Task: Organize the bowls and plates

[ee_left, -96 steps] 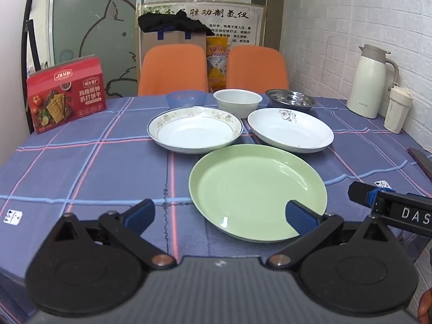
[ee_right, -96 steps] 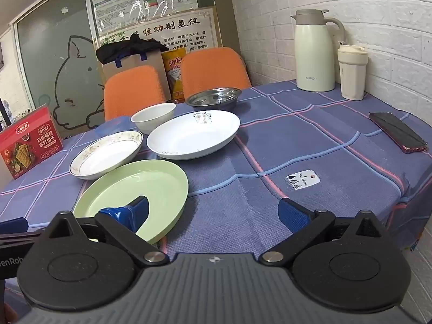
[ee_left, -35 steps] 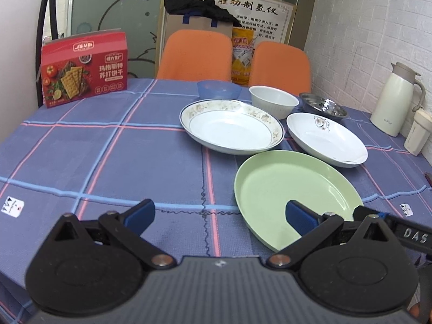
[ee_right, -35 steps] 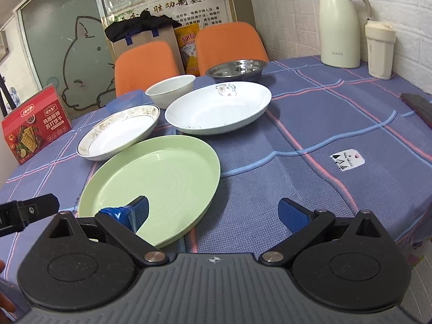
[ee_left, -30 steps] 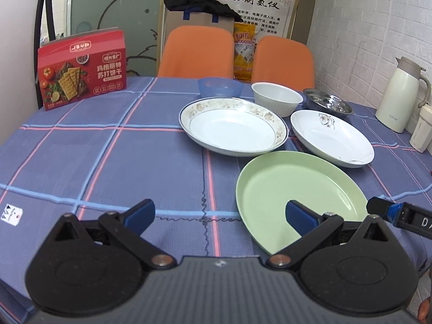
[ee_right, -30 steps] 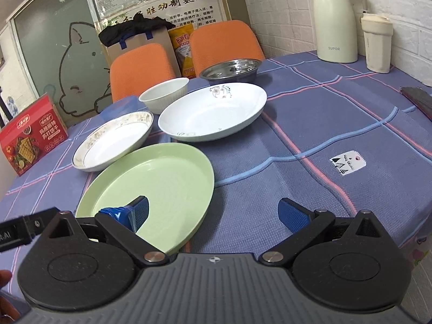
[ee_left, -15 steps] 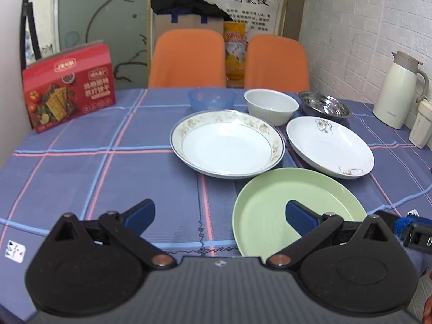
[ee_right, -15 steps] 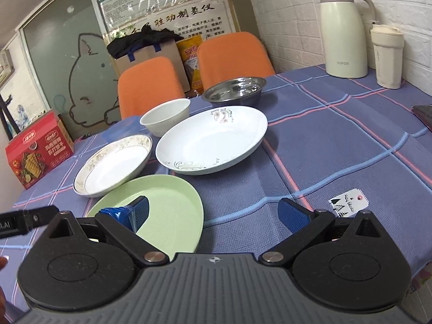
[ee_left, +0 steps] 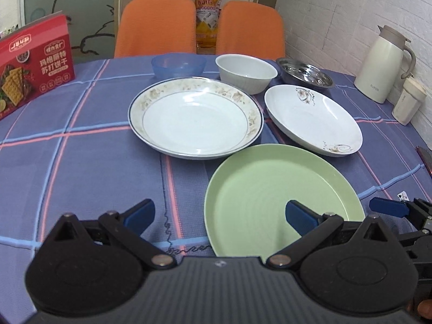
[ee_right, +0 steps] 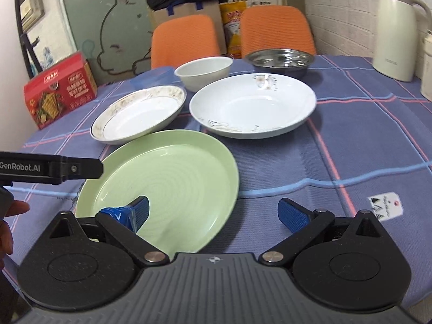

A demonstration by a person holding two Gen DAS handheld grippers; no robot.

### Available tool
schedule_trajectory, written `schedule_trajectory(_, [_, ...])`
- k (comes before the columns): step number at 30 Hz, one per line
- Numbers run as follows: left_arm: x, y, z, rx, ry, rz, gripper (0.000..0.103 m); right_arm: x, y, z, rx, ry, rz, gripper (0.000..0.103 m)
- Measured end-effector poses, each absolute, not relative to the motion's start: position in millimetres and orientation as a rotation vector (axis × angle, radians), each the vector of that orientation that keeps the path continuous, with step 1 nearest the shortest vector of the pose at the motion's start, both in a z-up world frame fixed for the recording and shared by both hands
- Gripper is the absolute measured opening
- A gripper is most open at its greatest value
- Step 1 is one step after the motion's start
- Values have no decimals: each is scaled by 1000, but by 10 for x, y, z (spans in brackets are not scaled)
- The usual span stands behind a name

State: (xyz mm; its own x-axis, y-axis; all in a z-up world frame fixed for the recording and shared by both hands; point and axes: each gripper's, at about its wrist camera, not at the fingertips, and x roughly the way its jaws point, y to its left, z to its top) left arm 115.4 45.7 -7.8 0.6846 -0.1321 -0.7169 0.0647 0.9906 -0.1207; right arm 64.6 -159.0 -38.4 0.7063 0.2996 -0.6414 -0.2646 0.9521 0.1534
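Since the frame 0.5 s before, both grippers had pushed in lower over the near edge of the table [ee_left: 67, 162], so the dishes filled more of each view, while no dish had shifted on the plaid cloth. The left gripper [ee_left: 220, 214] was released, its 2 blue pads spread wide, the right pad above the green plate [ee_left: 272, 189] and the left pad above bare cloth, gripping nothing. The right gripper [ee_right: 213, 213] was likewise spread wide and empty, its left pad over the green plate [ee_right: 172, 178] and its right pad over cloth. The green plate lay nearest the near edge. Behind it sat the floral-rimmed plate [ee_left: 195, 116] to the left and the white plate with a swirl motif [ee_left: 313, 118] to the right, both rims close to the green one; whether they touched could not be told. Toward the far edge stood 3 bowls in a row: a blue bowl [ee_left: 178, 64], a white bowl [ee_left: 245, 71] and a steel bowl [ee_left: 305, 74]. A red cracker box [ee_left: 35, 62] stood at the left edge, a cream thermos jug [ee_left: 383, 64] and a lidded cup [ee_left: 409, 101] at the right edge, and 2 orange chairs [ee_left: 155, 27] behind the far edge
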Motion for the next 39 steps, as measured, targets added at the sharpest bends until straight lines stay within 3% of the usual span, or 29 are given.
schedule_trajectory(6, [1212,423,-181,-70,801,-125,102,785,-1529,-459,37,754,299,90])
schedule_trajectory(16, [1257,354,-348,2,806,-160,87,741,-1445,-584,-61,678,302,91])
schedule_trajectory(24, [1275,316,-339,8,809,-174,82,783,-1356,-555,-84,685,321,90])
schedule_trajectory(25, [1268,306,-334,7,808,-175,79,780,-1353,-560,-82,681,326,91])
schedule_trajectory(28, [1284,265,-302,-45,808,-202,49,756,-1371,-577,-82,664,347,91])
schedule_trajectory(39, [1074,357,-107,-115,823,-152,46,635,-1261,-497,-31,622,363,87])
